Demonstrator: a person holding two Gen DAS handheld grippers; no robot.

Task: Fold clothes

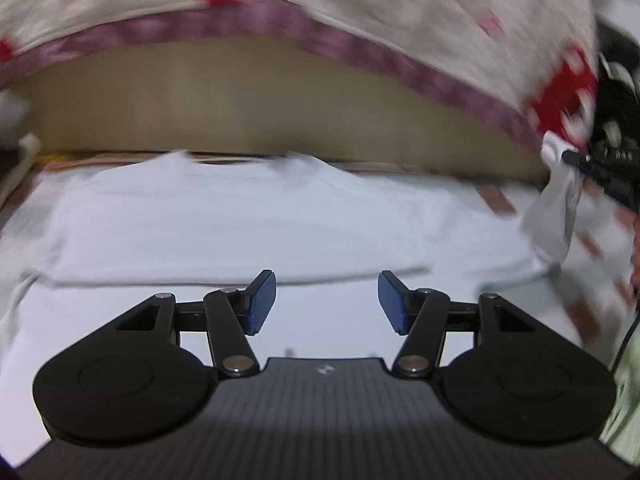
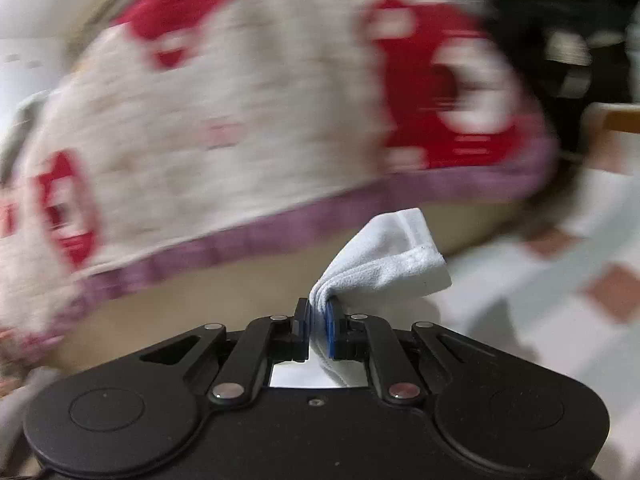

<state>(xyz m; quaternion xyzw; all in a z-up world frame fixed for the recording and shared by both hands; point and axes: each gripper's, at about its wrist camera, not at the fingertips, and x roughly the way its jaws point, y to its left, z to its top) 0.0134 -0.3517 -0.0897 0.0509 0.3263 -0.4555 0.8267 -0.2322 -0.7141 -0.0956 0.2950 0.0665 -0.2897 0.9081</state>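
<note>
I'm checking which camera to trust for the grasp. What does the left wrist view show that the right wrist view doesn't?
Only the left wrist view shows the white garment spread flat, and the open left gripper above it. Only the right wrist view shows the right gripper up close, shut on a bunched corner. Both show that pinched corner and the red-patterned blanket behind.

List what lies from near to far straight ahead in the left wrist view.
Left gripper, open → white garment spread flat → tan panel → red-and-cream patterned fabric with a purple border.
</note>
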